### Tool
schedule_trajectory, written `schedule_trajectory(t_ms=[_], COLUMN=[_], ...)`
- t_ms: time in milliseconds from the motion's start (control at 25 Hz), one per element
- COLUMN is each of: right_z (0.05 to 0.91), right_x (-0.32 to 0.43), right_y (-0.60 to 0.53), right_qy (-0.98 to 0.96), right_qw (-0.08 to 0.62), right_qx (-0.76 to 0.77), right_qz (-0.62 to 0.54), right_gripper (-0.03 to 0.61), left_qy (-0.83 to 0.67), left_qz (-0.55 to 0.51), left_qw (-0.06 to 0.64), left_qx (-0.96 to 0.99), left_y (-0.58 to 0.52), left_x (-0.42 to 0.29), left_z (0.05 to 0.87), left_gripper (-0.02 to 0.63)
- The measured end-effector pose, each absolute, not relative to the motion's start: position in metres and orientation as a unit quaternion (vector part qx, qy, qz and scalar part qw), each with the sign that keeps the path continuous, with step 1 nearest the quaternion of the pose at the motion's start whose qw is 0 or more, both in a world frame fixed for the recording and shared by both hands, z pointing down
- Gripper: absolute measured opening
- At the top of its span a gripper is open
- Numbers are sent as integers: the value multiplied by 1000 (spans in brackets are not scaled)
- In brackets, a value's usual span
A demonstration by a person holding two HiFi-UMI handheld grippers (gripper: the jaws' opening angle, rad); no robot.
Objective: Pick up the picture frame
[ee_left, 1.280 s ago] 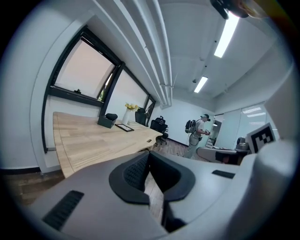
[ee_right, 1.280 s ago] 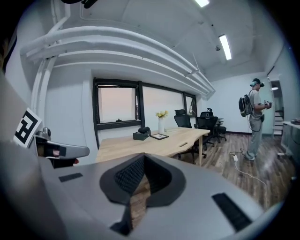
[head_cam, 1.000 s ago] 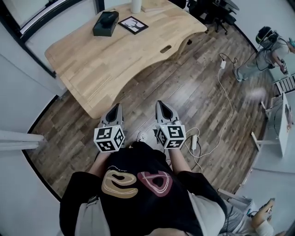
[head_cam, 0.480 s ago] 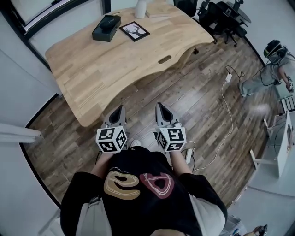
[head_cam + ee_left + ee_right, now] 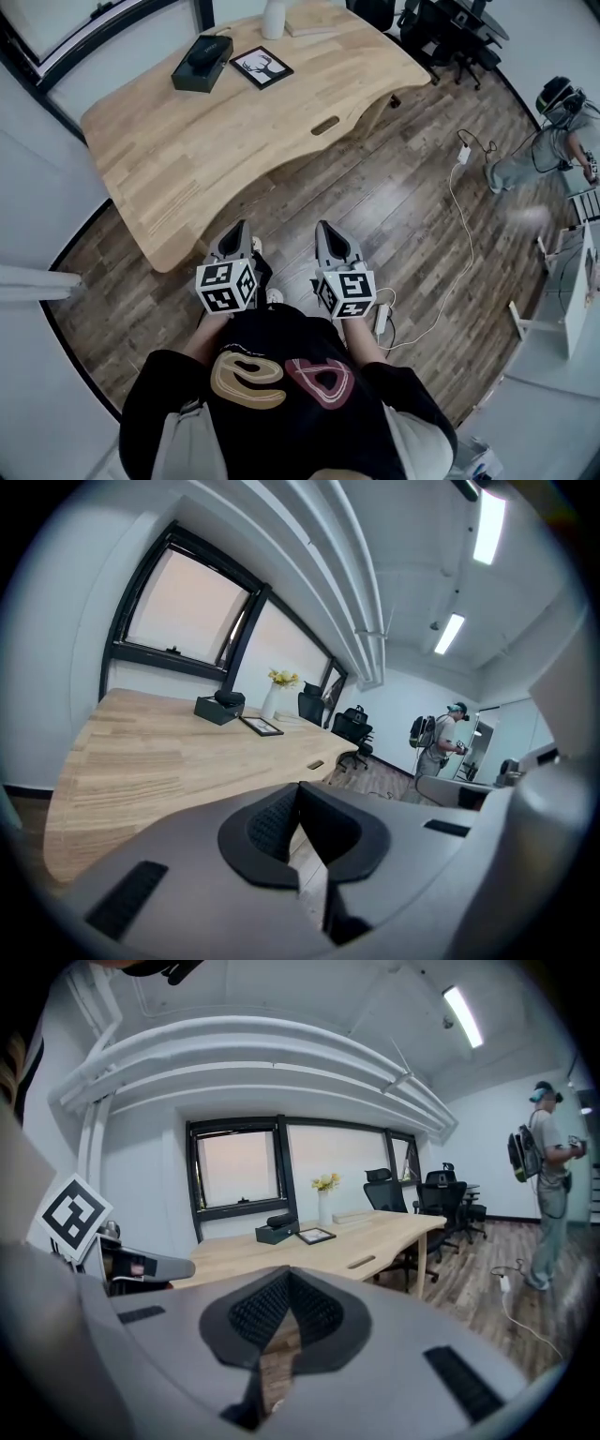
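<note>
I hold the left tool (image 5: pixel 236 227) and right tool (image 5: pixel 323 228) pinched together and empty short of the desk's (image 5: pixel 187 159) near edge, since the picture frame (image 5: pixel 262 67) lies, flat I think, near the far edge beside a black box (image 5: pixel 202 64).

Open desktop (image 5: pixel 216 141) before the picture frame (image 5: pixel 261 67) (black box (image 5: pixel 202 63) just beside)

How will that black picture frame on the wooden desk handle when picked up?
The black picture frame looks rigid and thin, so probably light. It lies flat on the wooden desk, so its edge may be hard to catch.
</note>
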State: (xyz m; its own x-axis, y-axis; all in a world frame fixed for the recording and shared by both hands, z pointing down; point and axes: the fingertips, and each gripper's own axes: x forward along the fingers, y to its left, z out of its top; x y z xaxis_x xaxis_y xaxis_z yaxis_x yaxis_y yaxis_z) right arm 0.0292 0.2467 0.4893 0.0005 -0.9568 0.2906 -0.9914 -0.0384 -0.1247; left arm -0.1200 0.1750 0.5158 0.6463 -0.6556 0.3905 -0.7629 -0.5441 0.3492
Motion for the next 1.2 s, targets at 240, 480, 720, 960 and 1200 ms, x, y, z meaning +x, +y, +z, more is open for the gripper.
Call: schedule_trajectory(t_ms=[240, 480, 720, 960, 1200], right_z=[494, 496, 495, 505, 492], right_x=[66, 97, 118, 118, 115], right_y=[220, 153, 77, 16, -31], right_qy=[-665, -661, -662, -663, -671], right_qw=[58, 63, 76, 84, 89], right_qx=[729, 729, 727, 721, 718], right_qz=[150, 168, 166, 182, 162], right_gripper=[9, 9, 9, 9, 9], left_qy=[-399, -407, -402, -403, -406], left_qz=[97, 118, 109, 123, 121], left_qw=[257, 281, 281, 270, 263], left_qx=[875, 861, 865, 866, 867], left_y=[121, 52, -15, -72, -105], left_x=[-96, -73, -47, -40, -41], left_z=[518, 532, 529, 527, 525], left_gripper=[17, 17, 16, 17, 17])
